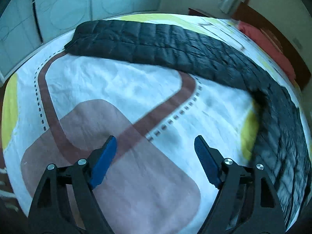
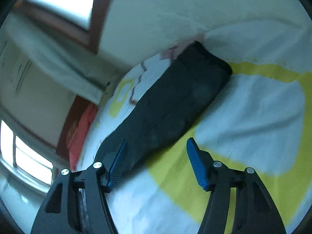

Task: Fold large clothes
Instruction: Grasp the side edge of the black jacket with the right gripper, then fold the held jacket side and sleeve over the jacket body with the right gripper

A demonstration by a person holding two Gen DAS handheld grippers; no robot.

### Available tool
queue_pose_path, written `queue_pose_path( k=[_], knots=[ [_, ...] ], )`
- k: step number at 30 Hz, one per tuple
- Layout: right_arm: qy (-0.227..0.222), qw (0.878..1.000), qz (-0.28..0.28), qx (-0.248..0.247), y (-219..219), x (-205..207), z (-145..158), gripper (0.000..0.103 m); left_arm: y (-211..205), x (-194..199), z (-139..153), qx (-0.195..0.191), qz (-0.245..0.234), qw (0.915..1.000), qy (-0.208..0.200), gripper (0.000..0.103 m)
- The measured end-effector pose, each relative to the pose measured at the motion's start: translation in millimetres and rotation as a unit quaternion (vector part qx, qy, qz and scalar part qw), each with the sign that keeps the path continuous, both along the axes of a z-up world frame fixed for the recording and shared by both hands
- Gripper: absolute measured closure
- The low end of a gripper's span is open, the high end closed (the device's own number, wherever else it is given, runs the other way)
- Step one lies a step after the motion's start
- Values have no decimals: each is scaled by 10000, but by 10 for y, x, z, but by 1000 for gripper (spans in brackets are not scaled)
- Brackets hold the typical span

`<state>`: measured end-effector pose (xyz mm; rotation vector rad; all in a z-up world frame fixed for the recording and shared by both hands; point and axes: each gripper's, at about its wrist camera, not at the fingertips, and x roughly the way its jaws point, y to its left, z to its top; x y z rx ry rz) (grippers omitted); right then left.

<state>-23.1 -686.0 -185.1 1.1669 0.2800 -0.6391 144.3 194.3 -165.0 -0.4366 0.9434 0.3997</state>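
Both the left tongs [image 1: 156,146] and right tongs [image 2: 156,148] hang spread and empty above the bed [image 1: 117,89], so the slippery black quilted coat [image 1: 156,41] could slide unfolded if grabbed shallowly.

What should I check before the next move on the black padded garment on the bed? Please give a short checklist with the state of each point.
1. Left gripper open and holding nothing: ok.
2. Right gripper open and holding nothing: ok.
3. Black padded garment lies as a long strip on the bedspread: ok.
4. Far end of the garment in sight, in both views: ok.
5. Near end of the garment sharp enough to choose a grasp point: not ok, blurred.
6. Layers inside the strip lie even: cannot tell.
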Motion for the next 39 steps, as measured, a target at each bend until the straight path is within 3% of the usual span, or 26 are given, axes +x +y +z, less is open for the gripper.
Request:
queue_pose_path(
  k=[2, 6, 10, 12, 15, 16, 22, 25, 29, 33, 39],
  knots=[
    [-26, 9998, -152, 122, -141, 32, -97, 37, 30, 18, -18, 11, 65, 10000, -66, 14],
    [-42, 9990, -346, -279, -235, 118, 4, 29, 0, 71, -46, 151, 116, 9997, -165, 9],
    [-286, 9969, -666, -319, -411, 90, -86, 29, -52, 157, -95, 420, 135, 9989, -152, 5],
    [-175, 9965, -702, -409, -472, 134, -68, 32, -79, 204, -111, 606, 129, 9980, -116, 4],
    [2, 9976, -584, -366, -521, 197, -74, 79, -72, 270, -124, 721, 123, 9973, -93, 4],
    [115, 9976, -523, -429, -498, 226, -29, 89, -55, 284, -125, 725, 126, 9972, -95, 4],
    [173, 9881, 208, -1515, 34, 605, 563, 90, -23, 369, -185, 891, 153, 9959, -58, 4],
    [129, 9733, 874, -2120, 585, 1000, 947, 90, -33, 361, -200, 953, 155, 9953, -74, 3],
    [234, 9484, 1789, -2606, 1349, 1620, 1186, 90, -48, 363, -212, 1005, 159, 9948, -93, 3],
    [374, 9219, 2660, -2792, 2187, 2326, 1167, 90, -38, 338, -221, 1014, 161, 9946, -137, 2],
    [564, 8816, 3687, -2892, 3314, 3067, 1035, 90, -57, 323, -230, 1052, 164, 9942, -171, 2]
  ],
)
